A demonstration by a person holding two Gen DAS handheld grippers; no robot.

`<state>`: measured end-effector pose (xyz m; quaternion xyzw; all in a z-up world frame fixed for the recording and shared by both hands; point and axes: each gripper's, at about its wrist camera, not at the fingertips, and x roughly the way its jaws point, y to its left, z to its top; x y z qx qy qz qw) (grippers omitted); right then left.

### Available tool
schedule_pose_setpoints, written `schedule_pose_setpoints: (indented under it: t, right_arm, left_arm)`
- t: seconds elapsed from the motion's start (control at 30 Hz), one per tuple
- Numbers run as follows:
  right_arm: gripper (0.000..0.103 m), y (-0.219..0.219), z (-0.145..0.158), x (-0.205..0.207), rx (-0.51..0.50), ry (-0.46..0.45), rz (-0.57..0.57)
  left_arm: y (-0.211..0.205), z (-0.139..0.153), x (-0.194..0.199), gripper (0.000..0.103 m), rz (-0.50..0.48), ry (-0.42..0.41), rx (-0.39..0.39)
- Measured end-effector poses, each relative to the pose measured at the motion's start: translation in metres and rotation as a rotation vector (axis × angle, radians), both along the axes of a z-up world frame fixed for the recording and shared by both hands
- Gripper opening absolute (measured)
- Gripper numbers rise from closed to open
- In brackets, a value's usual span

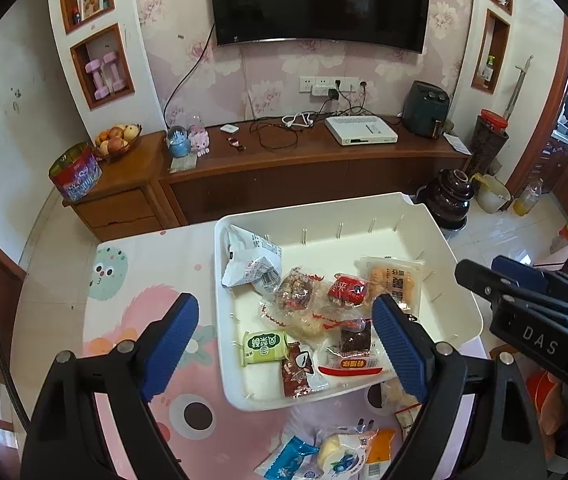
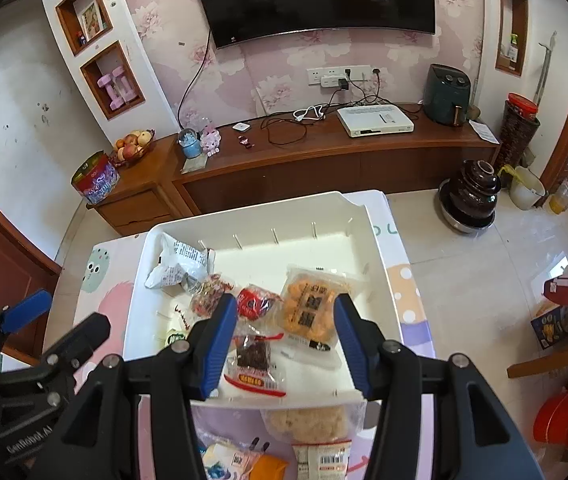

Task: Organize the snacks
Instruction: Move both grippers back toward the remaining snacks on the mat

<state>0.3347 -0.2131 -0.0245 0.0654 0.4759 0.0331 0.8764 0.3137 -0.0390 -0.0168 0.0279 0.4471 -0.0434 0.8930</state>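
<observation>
Left wrist view: both tongs [image 1: 285,344] [image 2: 280,340] gape empty above the tray [image 1: 459,280]; light, crinkly, slippery snack packets [image 1: 347,452] are best pinched by a sealed edge.

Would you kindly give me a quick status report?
Left gripper, right gripper: open, empty, above white tray. Loose snacks on table. Path clear.

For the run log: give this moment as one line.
left gripper: open, empty | right gripper: open, empty | white bin: holds snacks | table: snacks remain
</observation>
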Motion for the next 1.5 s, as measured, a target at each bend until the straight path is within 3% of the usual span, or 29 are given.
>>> schedule_pose_setpoints:
  t: [0.27, 0.53, 0.77, 1.13, 1.5]
  right_arm:
    - [0.051, 0.005, 0.002, -0.037, 0.002, 0.010, -0.035]
    - [0.051, 0.009, -0.002, -0.082, -0.010, 0.036, -0.091]
    - [0.051, 0.012, -0.027, -0.124, -0.017, 0.087, -0.128]
    - [0.051, 0.032, -0.093, -0.177, -0.006, 0.200, -0.115]
    - [0.051, 0.050, -0.161, -0.195, -0.018, 0.323, -0.097]
  left_arm:
    - [0.014, 0.011, -0.029, 0.088, -0.044, -0.018, 0.003]
    - [0.028, -0.007, -0.057, 0.088, -0.096, 0.034, 0.009]
    - [0.034, -0.043, -0.077, 0.088, -0.168, 0.117, 0.053]
    - [0.026, -0.126, -0.097, 0.088, -0.324, 0.238, 0.130]
    - [0.033, -0.193, -0.081, 0.076, -0.322, 0.403, 0.109]
